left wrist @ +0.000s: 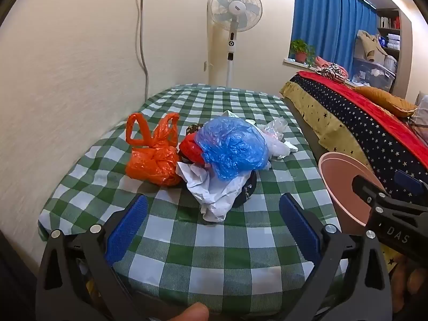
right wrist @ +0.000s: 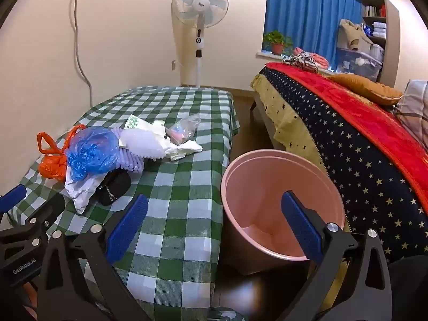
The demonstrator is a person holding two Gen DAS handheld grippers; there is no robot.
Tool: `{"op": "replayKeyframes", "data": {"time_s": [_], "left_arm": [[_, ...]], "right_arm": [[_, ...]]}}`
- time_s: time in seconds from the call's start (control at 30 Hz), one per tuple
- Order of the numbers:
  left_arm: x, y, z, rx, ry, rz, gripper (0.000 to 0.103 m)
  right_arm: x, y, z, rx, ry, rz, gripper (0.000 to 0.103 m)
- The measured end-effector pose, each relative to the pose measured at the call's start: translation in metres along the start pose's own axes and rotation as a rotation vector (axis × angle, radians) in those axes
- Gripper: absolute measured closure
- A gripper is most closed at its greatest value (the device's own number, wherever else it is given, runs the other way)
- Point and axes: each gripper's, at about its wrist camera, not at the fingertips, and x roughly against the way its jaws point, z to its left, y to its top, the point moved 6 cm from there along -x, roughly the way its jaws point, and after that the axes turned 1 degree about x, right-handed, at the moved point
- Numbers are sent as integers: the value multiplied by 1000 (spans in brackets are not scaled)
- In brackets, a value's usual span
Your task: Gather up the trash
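Note:
A heap of trash lies on the green checked tablecloth [left wrist: 187,240]: a knotted orange bag [left wrist: 152,157], a blue plastic bag [left wrist: 232,147], crumpled white paper [left wrist: 211,190], a red wrapper [left wrist: 191,148], a black piece [right wrist: 115,184] and a clear bag [right wrist: 183,129]. The pink bin [right wrist: 281,200] stands on the floor between table and bed. My left gripper [left wrist: 214,214] is open above the cloth, short of the heap, nothing between its blue pads. My right gripper [right wrist: 214,214] is open, one finger over the table's edge, the other over the bin's mouth.
A bed with a starry blanket [right wrist: 361,160] and red cover runs along the right. A standing fan [right wrist: 199,8] is in the far corner by the wall. Blue curtains [right wrist: 307,13], a potted plant and shelves are behind. A thumb [left wrist: 195,313] shows at the bottom.

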Motion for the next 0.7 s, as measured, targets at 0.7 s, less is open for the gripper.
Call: {"op": "replayKeyframes", "data": {"time_s": [0.7], "left_arm": [[1, -1, -1, 38, -24, 13, 8]], "right_arm": [[6, 3, -3, -9, -27, -38, 10]]}}
